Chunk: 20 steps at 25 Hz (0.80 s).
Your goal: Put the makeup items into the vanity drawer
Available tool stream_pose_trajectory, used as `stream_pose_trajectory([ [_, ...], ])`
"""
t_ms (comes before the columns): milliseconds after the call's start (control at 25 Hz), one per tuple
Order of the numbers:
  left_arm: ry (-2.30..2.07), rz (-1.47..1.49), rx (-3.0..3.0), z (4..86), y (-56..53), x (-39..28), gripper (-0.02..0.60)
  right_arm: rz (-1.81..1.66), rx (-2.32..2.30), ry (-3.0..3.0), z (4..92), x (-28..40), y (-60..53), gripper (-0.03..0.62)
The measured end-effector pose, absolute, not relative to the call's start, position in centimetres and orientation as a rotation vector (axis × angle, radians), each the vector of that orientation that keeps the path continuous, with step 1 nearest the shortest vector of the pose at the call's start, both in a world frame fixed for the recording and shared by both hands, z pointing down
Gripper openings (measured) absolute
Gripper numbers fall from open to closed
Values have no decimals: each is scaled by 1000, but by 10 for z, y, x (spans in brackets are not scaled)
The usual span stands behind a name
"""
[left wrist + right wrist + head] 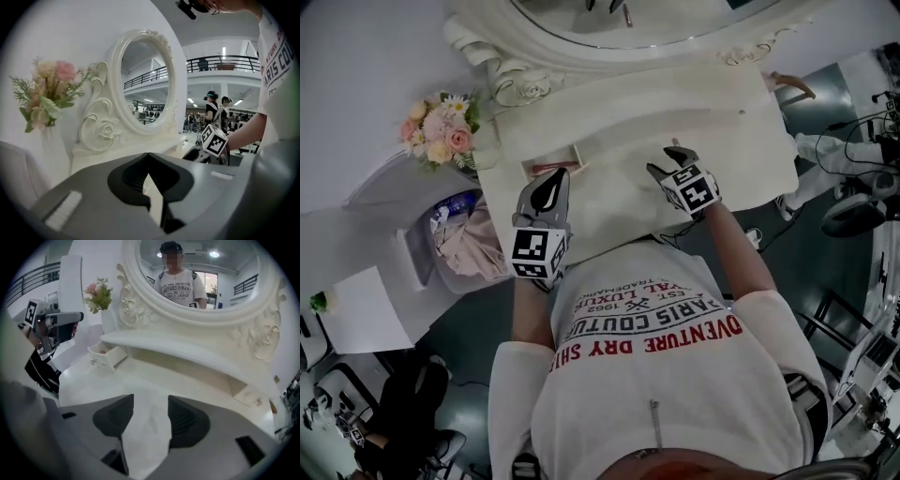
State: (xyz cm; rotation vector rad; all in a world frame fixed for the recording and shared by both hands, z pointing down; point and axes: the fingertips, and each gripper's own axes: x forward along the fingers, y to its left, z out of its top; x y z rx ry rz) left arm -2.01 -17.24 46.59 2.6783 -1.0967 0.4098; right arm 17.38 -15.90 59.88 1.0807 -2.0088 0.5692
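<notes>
The white vanity table has its small left drawer pulled out, and something pink lies inside it. That same open drawer sits far left in the right gripper view. My left gripper hovers just in front of the drawer, its jaws shut with nothing between them. My right gripper is over the middle of the tabletop. It is open, and only bare tabletop shows between its jaws. No loose makeup items show on the tabletop.
An oval mirror in a carved white frame rises at the back of the vanity. A vase of pink flowers stands at the table's left corner. A bin of cloth sits on the floor to the left. Another small drawer at the right is closed.
</notes>
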Motion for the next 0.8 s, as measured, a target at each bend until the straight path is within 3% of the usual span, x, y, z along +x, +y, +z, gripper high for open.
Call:
stream_pose_trajectory([
  [240, -1028, 443, 2681, 478, -172, 36, 11, 655, 1178, -1887, 626, 244, -144, 209],
  [440, -1026, 471, 2656, 488, -167, 62, 11, 705, 1157, -1851, 647, 265, -140, 206],
  [520, -1040, 483, 2641, 492, -164, 66, 11, 715, 1167, -1846, 652, 267, -140, 107],
  [800, -1105, 482, 2607, 494, -158, 68, 11, 685, 1004, -1923, 650, 254, -136, 51],
])
